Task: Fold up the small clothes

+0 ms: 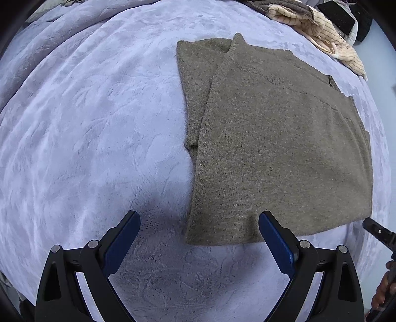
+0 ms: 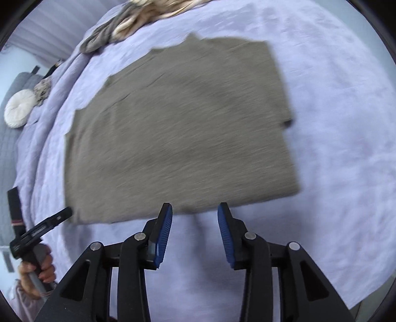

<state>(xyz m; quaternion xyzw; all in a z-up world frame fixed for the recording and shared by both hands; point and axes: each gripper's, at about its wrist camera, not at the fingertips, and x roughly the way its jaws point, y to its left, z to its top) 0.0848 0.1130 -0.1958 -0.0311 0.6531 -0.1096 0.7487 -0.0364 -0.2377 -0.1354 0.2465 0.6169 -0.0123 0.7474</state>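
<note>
An olive-grey knit garment (image 1: pixel 277 138) lies folded flat on the lavender blanket (image 1: pixel 99 123), one side panel turned over the middle. My left gripper (image 1: pixel 199 216) hangs open above the garment's near left corner, with nothing between its blue pads. In the right wrist view the same garment (image 2: pixel 178 128) is blurred by motion. My right gripper (image 2: pixel 195 210) stands open just short of the garment's near edge, its pads apart and empty. The left gripper (image 2: pixel 61 215) shows at the lower left of that view, held by a hand (image 2: pixel 42 270).
A heap of cream and grey clothes (image 1: pixel 321 32) lies at the far edge of the bed, also seen as clothes (image 2: pixel 138 19) in the right wrist view. A round white cushion (image 2: pixel 18 111) rests on grey bedding at the far left. The right gripper's tip (image 1: pixel 378 230) enters at the right.
</note>
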